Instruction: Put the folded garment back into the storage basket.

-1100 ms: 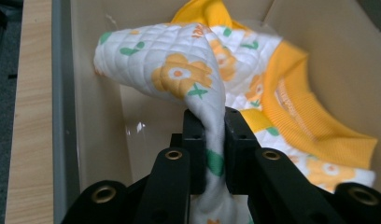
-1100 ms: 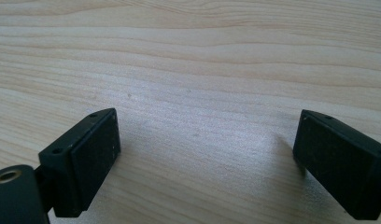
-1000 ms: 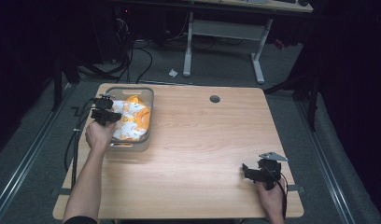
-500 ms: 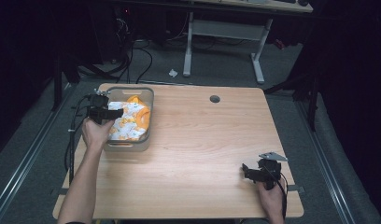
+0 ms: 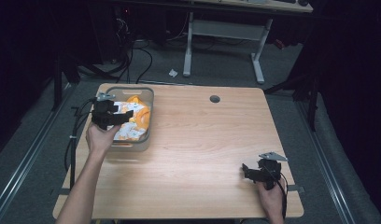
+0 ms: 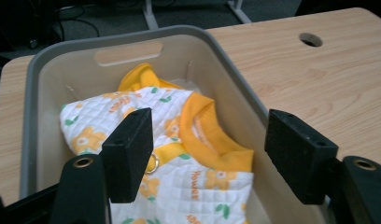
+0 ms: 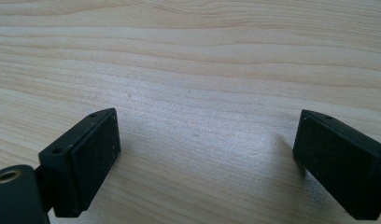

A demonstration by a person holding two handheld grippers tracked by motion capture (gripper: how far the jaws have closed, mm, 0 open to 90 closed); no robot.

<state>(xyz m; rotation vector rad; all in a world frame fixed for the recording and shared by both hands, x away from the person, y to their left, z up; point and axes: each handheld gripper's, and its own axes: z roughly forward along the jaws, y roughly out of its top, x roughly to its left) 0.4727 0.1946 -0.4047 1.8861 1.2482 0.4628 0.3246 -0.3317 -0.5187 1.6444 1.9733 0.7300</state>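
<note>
Change: left tongs [image 5: 115, 116] have slid a little toward the near left side of the bin [image 5: 146, 122] since a moment ago; right tongs [image 5: 252, 171] have stayed put.
Left tongs: wide open, holding nothing, hanging over the bin with the clothes between the jaws and lower down.
Right tongs: wide open, holding nothing, low over bare wood, far from the bin at the near right corner.
Bin: grey, on the far left part of the surface [image 5: 212, 140].
Clothes [image 6: 179, 154]: white quilted cloth with orange flowers and an orange collar, lying inside the bin.
Hole [image 5: 215, 99]: small, round, right of the bin near the far edge.
In the way: the bin's walls stand all around the clothes.
</note>
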